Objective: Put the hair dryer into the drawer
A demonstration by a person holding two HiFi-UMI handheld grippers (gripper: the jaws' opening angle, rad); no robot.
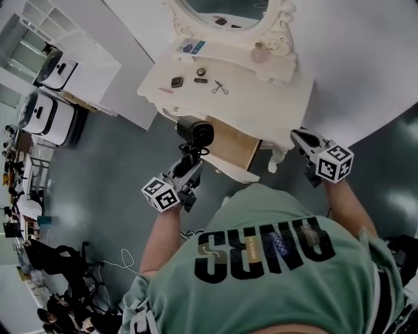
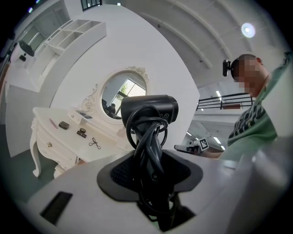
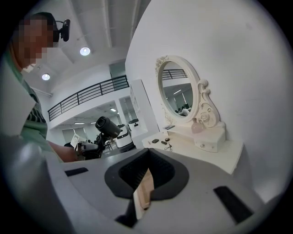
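**Left claw** (image 1: pixel 187 169)
- Clamps the hair dryer (image 1: pixel 196 132) by its handle, with the pads bearing on the handle and the wound cord together.
- Carries the black barrel out beyond the jaw tips, straight ahead of them, with the cord looped around the handle (the loops bulge past the jaws on either side).
- Points towards the front of the dressing table (image 1: pixel 261 107).

**Hair dryer**
- Sits in the left claw's grip, clear of the tabletop and not in the drawer (image 1: pixel 232 149).
- Hangs close by the drawer's near left corner in the head view. Cannot tell whether it is above that corner or just short of it.

**Drawer**
- Stands pulled out from the table front, showing bare pale wood inside and a white front panel.
- Lies ahead of the left claw and a little to its right, just past the barrel.
- Lies ahead of the right claw (image 1: pixel 302 139) and to its left, apart from it.

**Right claw**
- Holds nothing; keeps its jaws a narrow way apart.
- Shows a strip of the drawer's wooden side through that gap in the right gripper view, not touched by the pads.
- Hovers off the table's right front corner, with the table's carved leg (image 1: pixel 277 156) just to its left.

**Tabletop**
- Lies beyond both claws.
- Bears a small scissor-like tool (image 1: pixel 220 87) and a few small dark items (image 1: pixel 177 82) well ahead of the left claw.
- Carries a pink bottle (image 1: pixel 260 53) on the raised shelf under the oval mirror (image 1: pixel 222 10), farther off.
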